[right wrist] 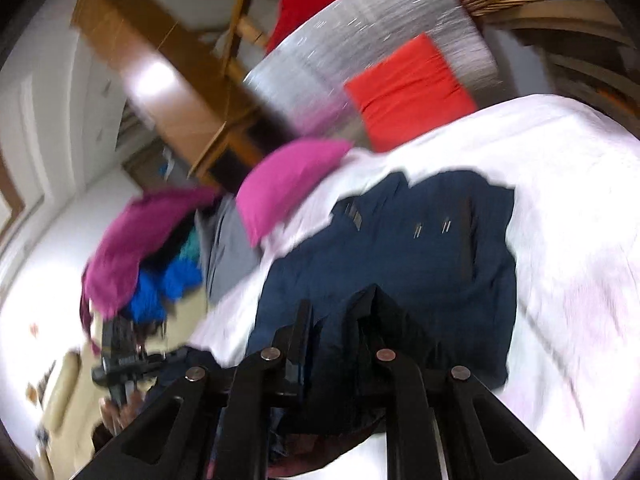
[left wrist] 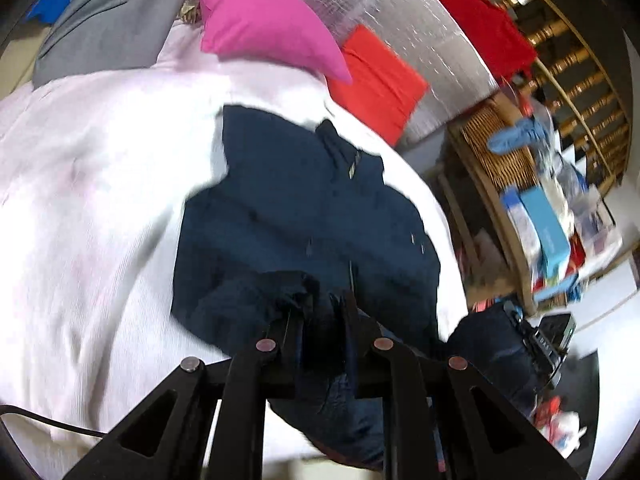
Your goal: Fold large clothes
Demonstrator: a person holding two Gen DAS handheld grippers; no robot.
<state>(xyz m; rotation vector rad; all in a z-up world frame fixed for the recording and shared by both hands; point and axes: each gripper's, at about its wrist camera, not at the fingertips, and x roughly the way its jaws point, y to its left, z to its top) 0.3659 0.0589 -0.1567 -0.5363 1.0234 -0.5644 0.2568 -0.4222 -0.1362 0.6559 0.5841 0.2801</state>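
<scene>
Left wrist view: your left gripper [left wrist: 320, 312] is clamped on a bunched fold of the navy garment [left wrist: 304, 208], the cloth squeezed dark between the two black fingers [left wrist: 292, 320] and hanging below them. The rest of the garment lies spread on the white sheet [left wrist: 80, 200], its collar end pointing away from you toward the pink pillow [left wrist: 260, 20]. A grey garment [left wrist: 108, 24] lies at the sheet's far left, touching the pillow's side, with blue and teal cloth just past it. An orange pillow [left wrist: 376, 80] leans against a silvery panel [left wrist: 400, 16] behind the sheet, and a red cloth [left wrist: 480, 20] hangs over a wooden rail. To the right, well apart from the sheet, a wicker basket [left wrist: 500, 152] and a cluttered shelf are blurred.

In the right wrist view, your right gripper [right wrist: 336, 316] is likewise closed on the garment's [right wrist: 400, 248] near edge, navy cloth pinched between its fingers and draping under them. The garment runs from there across the sheet [right wrist: 580, 200] toward the pink pillow [right wrist: 288, 184] and the orange one [right wrist: 408, 88]. Left of the sheet sits a heap with a magenta cloth [right wrist: 136, 240] on top and blue cloth beneath. Low at the left edge your other gripper [right wrist: 120, 360] shows, too blurred to read its fingers from here.
</scene>
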